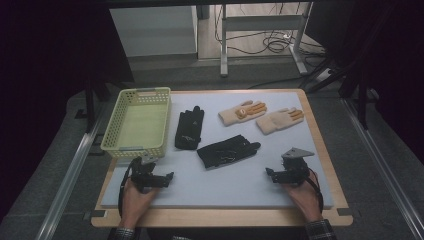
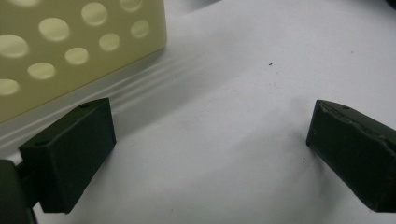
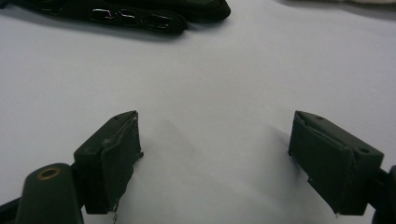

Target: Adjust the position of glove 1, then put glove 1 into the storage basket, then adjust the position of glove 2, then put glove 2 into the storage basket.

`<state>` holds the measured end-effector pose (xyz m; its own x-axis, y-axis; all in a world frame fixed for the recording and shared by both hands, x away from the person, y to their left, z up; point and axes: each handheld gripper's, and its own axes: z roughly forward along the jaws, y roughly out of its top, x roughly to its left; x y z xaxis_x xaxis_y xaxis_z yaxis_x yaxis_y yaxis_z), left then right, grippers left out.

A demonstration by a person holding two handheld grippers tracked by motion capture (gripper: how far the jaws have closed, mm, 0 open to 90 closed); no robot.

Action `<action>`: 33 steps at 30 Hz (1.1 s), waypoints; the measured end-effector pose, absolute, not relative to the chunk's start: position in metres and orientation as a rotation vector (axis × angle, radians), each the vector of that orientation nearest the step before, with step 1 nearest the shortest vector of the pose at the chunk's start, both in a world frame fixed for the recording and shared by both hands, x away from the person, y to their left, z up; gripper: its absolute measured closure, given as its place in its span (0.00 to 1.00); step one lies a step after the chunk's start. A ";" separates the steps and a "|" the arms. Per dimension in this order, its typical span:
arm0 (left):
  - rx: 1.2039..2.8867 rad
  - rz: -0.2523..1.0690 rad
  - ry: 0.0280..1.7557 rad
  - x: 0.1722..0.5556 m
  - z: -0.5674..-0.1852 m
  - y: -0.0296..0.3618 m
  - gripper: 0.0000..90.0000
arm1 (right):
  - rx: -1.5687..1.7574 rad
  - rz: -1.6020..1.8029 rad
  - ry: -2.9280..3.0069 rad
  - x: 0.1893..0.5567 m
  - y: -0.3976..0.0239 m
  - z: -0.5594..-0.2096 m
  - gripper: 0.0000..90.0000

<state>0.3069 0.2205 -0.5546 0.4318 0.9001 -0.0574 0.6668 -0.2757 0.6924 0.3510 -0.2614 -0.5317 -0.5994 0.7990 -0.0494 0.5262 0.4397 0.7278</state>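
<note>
- The left gripper (image 1: 169, 176) was held low over the white mat (image 1: 225, 185) at its near left, jaws spread wide with nothing between them.
- The right gripper (image 1: 270, 173) was held at the near right, jaws likewise spread and empty.
- A yellow basket (image 1: 111, 135) was seen at the far left, just beyond the left gripper.
- 2 black gloves (image 1: 189, 129) and 2 cream gloves (image 1: 242, 112) were laid flat mid-mat.

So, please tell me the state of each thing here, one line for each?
Left gripper: open, holding nothing.
Right gripper: open, holding nothing.
Yellow basket: upright, empty.
Two black gloves: flat on the mat.
Two beige gloves: flat, side by side.
</note>
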 end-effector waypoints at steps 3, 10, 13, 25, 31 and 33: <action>2.036 0.463 1.315 0.307 -0.555 0.220 0.02 | 1.124 0.965 2.310 0.351 -0.261 -0.532 0.18; 2.035 0.463 1.314 0.307 -0.555 0.221 0.02 | 1.125 0.960 2.311 0.351 -0.261 -0.532 0.18; 2.035 0.463 1.314 0.307 -0.555 0.221 0.02 | 1.138 0.954 2.306 0.351 -0.260 -0.531 0.18; 2.035 0.464 1.314 0.307 -0.555 0.220 0.02 | 1.178 0.932 2.301 0.352 -0.256 -0.528 0.20; 2.035 0.464 1.314 0.307 -0.555 0.221 0.02 | 1.179 0.967 2.306 0.351 -0.250 -0.524 0.22; 2.035 0.464 1.314 0.307 -0.555 0.221 0.02 | 1.176 0.985 2.308 0.352 -0.248 -0.522 0.22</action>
<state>0.3065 0.2206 -0.5546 0.4318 0.9002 -0.0568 0.6650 -0.2752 0.6943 0.3517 -0.2479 -0.5223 -0.5840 0.8117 -0.0098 0.5543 0.4076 0.7257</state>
